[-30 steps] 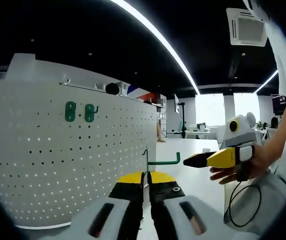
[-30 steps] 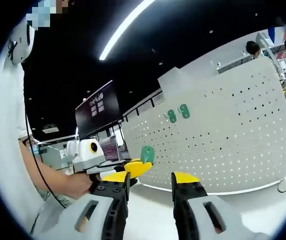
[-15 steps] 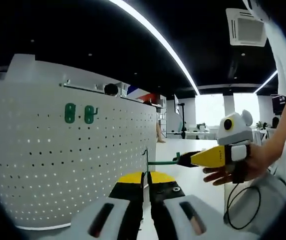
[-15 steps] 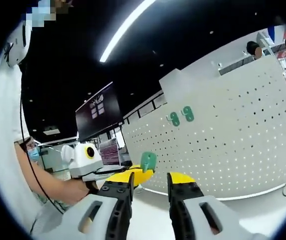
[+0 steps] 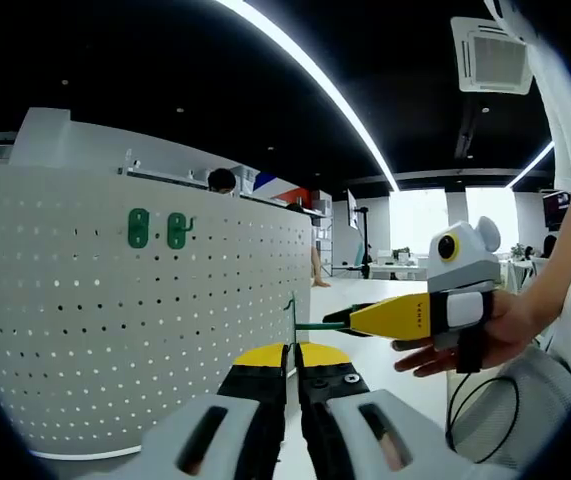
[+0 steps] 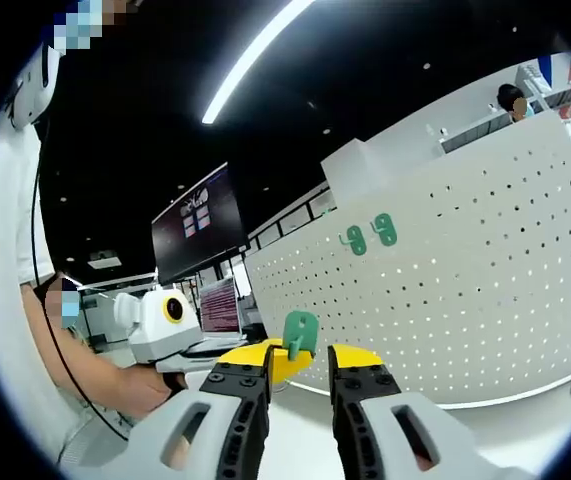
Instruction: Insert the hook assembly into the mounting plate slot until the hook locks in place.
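Gripping green hook (image 5: 305, 323), left fingers (image 5: 265, 372) clamped; right fingers (image 6: 357, 362) narrowly apart flank it.

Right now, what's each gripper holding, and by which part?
The left gripper is shut on the green hook at its upright stem. The right gripper surrounds its plate end, not clearly clamped.

A bright ceiling light strip (image 5: 310, 75) glares across a dark ceiling in both views, windows (image 5: 420, 215) at right blow out white, and fisheye bending curves the edges.
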A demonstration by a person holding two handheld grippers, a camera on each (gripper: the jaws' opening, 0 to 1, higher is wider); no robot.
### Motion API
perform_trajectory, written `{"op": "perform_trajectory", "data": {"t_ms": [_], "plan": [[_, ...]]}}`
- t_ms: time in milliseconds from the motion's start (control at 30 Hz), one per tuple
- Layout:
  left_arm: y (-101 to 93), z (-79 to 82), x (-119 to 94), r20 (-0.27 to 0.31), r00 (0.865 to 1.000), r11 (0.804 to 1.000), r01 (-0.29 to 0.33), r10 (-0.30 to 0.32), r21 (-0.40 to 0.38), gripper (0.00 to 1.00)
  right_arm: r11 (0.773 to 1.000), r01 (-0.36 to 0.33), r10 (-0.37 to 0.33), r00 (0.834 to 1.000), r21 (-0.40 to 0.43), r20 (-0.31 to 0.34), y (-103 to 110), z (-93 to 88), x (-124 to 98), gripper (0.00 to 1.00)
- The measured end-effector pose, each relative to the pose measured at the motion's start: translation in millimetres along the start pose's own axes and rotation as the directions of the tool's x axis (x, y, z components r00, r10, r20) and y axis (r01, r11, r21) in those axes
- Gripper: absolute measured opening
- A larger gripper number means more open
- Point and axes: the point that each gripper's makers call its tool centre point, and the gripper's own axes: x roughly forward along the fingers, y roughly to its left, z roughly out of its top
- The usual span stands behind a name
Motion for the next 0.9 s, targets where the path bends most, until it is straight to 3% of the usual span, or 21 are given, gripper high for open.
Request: {"op": "perform_trajectory", "data": {"t_ms": [900], "plan": [[-0.6, 0.2, -2, 0.004, 1.0, 1.0, -0.012, 0.012, -0.014, 0.02, 0.999, -0.007, 0.006, 1.0, -0.037, -0.019, 5, -2.9, 18, 0.04]]}}
